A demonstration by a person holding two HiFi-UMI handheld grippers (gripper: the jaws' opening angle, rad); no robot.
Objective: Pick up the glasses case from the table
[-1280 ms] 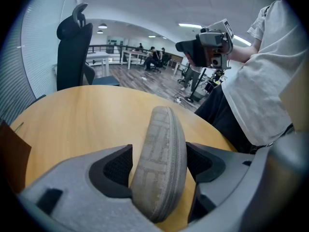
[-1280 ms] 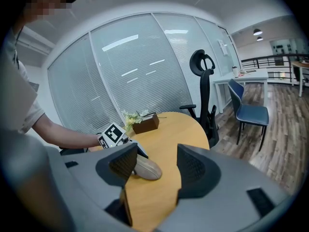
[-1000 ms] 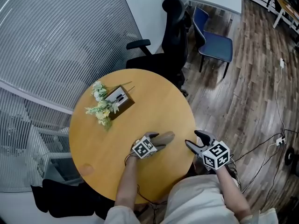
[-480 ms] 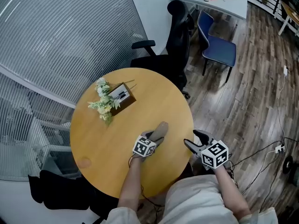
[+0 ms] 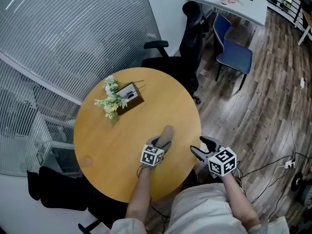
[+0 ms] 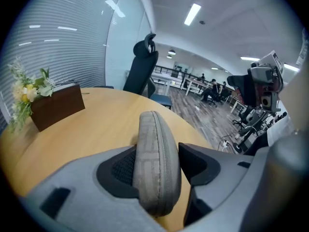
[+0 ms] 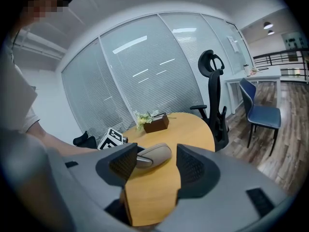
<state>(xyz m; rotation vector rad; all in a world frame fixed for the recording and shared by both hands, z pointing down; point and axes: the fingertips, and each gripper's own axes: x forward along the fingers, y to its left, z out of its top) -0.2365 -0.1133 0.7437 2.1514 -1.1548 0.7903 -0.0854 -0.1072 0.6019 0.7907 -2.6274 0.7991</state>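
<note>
Left gripper [image 5: 160, 143] is clamped on the grey glasses case [image 6: 155, 163], pads against both its sides; its jaws have just been closing. The case stands on edge over the round wooden table [image 5: 112, 140], near the person's side. Right gripper [image 5: 201, 150] hangs just off the table edge, jaws spread, nothing between them.

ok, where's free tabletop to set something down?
Round wooden table: bare across the near-left part and the right side toward the black office chair. Taken: brown flower box at far left; left gripper holding the grey glasses case near the front edge.
</note>
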